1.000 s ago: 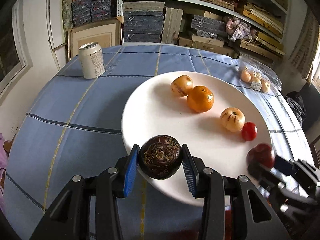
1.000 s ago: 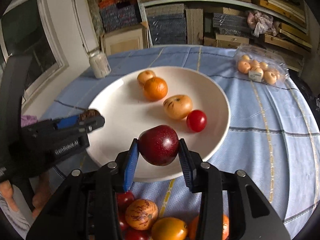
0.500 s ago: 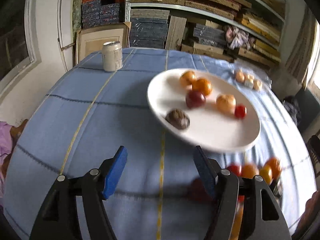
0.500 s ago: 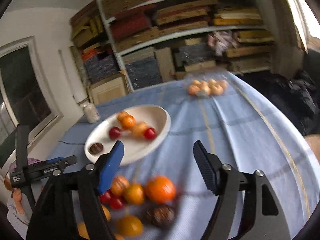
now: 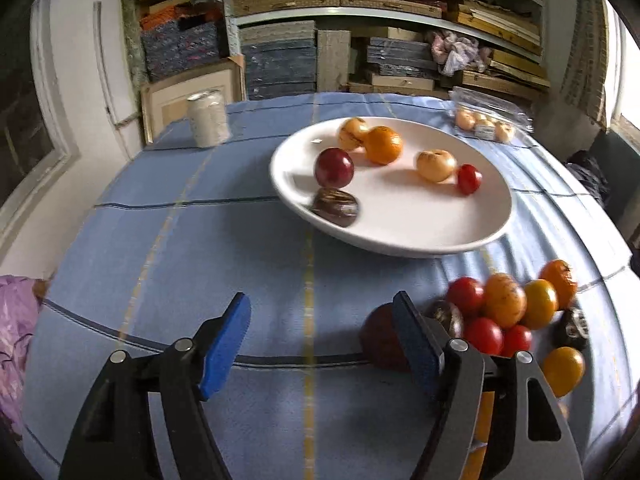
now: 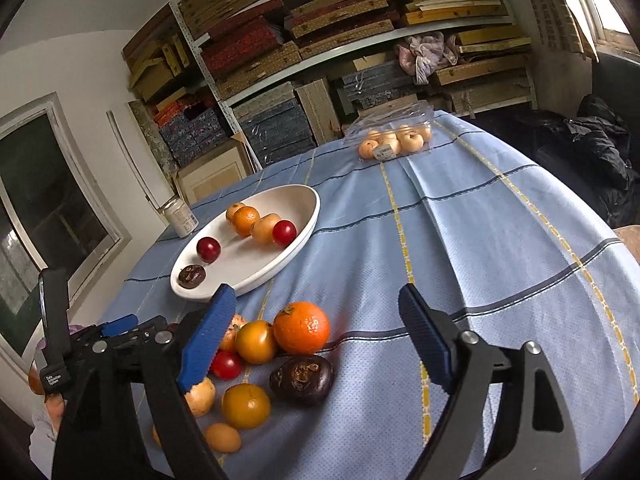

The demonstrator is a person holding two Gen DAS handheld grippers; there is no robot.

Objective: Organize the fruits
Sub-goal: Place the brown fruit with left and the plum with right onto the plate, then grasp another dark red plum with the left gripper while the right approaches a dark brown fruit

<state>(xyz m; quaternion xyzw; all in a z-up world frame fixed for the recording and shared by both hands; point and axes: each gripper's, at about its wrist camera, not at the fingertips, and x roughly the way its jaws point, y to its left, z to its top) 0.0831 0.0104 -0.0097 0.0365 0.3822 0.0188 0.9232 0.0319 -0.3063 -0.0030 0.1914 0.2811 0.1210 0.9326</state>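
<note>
A white plate [image 5: 460, 236] [image 6: 304, 216] on the blue tablecloth holds several fruits: a dark brown patterned fruit [image 5: 335, 207] [image 6: 191, 276], a dark red plum [image 5: 333, 167] [image 6: 208, 249], an orange [image 5: 383, 145], two pale yellow fruits and a cherry tomato [image 5: 469, 179]. A pile of loose fruits [image 5: 508, 312] [image 6: 260, 356] lies on the cloth in front of the plate. My left gripper [image 5: 322, 338] is open and empty above the cloth, left of the pile. My right gripper [image 6: 316, 340] is open and empty above the pile, near a big orange [image 6: 301, 327].
A drinks can [image 5: 208, 119] [image 6: 181, 216] stands at the table's far left. A clear pack of small pale fruits [image 5: 486, 120] [image 6: 394, 138] lies at the far edge. Shelves of stacked boxes stand behind the table. A purple bag [image 5: 16, 332] is at the left edge.
Both grippers let go of their fruit on the plate, the brown fruit and the red plum, opened wide and drew back from the plate toward the loose pile.
</note>
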